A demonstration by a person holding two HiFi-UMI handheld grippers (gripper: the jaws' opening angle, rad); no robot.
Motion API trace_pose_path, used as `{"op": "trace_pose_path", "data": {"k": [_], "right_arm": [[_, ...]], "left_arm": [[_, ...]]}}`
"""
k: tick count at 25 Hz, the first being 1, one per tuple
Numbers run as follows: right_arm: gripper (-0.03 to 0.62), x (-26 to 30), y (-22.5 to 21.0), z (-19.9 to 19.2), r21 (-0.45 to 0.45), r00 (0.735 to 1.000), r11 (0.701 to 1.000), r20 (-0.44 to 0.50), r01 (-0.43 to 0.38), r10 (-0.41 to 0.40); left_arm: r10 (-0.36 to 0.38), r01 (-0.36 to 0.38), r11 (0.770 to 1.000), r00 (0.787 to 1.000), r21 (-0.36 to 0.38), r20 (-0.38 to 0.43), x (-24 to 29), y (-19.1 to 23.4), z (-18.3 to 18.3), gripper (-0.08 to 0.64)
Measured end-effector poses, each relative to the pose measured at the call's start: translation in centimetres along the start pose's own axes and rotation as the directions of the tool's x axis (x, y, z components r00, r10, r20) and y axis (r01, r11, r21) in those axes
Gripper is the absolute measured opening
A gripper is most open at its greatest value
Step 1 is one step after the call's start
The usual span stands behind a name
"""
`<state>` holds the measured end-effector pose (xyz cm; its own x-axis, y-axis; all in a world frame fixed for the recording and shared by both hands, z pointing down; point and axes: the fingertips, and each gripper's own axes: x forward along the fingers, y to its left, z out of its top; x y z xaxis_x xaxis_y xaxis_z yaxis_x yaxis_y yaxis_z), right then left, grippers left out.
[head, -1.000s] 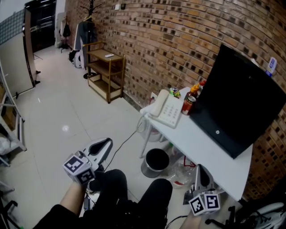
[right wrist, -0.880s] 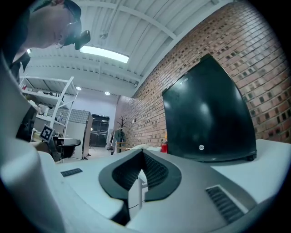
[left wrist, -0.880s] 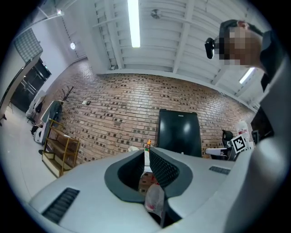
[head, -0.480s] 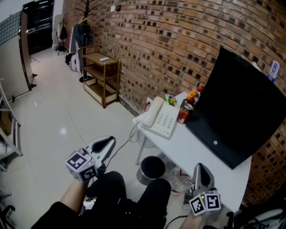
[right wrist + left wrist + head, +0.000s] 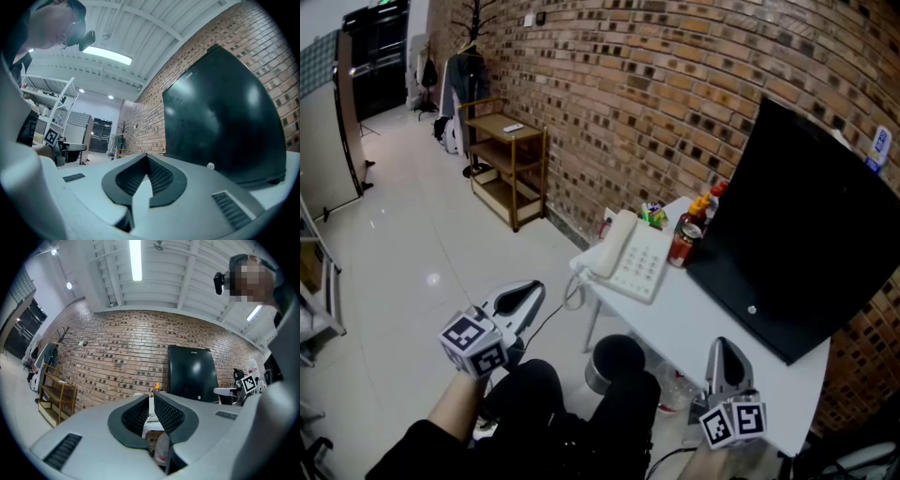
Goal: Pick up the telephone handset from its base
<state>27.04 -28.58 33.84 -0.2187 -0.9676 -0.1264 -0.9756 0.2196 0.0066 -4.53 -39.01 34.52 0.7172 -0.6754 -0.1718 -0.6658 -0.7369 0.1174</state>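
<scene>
handset [image 5: 611,246] lies on its base [image 5: 643,267] at the end of the white table [image 5: 712,323], can [image 5: 682,242] just beside it, black monitor [image 5: 797,220] further along. left gripper [image 5: 527,290]: jaws pressed together, nothing in them, well apart from the phone. right gripper [image 5: 723,348]: also closed & empty, near the table's front edge.

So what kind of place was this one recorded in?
Likely an office or workroom: a white table with a phone and big black monitor against a brick wall, a wooden shelf and coat rack beyond.
</scene>
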Motion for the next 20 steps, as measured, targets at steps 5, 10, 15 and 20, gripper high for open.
{"op": "trace_pose_path", "data": {"k": [5, 10, 15, 20], "right_arm": [[0.011, 1.3, -0.8, -0.2, -0.003, 1.0, 1.0, -0.005, -0.002, 0.002], [0.011, 2.4, -1.1, -0.1, -0.007, 1.0, 1.0, -0.001, -0.014, 0.014], [0.009, 3.2, -1.2, -0.2, -0.009, 1.0, 1.0, -0.003, -0.026, 0.026], [0.011, 3.4, -1.3, -0.1, -0.012, 1.0, 0.999, 0.005, -0.03, 0.03]], "left_arm": [[0.011, -0.011, 1.0, 1.0, 0.02, -0.002, 1.2, 0.8, -0.2, 0.034], [-0.001, 0.001, 1.0, 1.0, 0.01, 0.009, 2.6, 0.8, 0.1, 0.034], [0.002, 0.0, 1.0, 0.999, 0.027, -0.055, 6.5, 1.3, 0.2, 0.034], [-0.006, 0.012, 0.999, 0.984, 0.034, -0.178, 13.5, 0.9, 0.3, 0.198]]}}
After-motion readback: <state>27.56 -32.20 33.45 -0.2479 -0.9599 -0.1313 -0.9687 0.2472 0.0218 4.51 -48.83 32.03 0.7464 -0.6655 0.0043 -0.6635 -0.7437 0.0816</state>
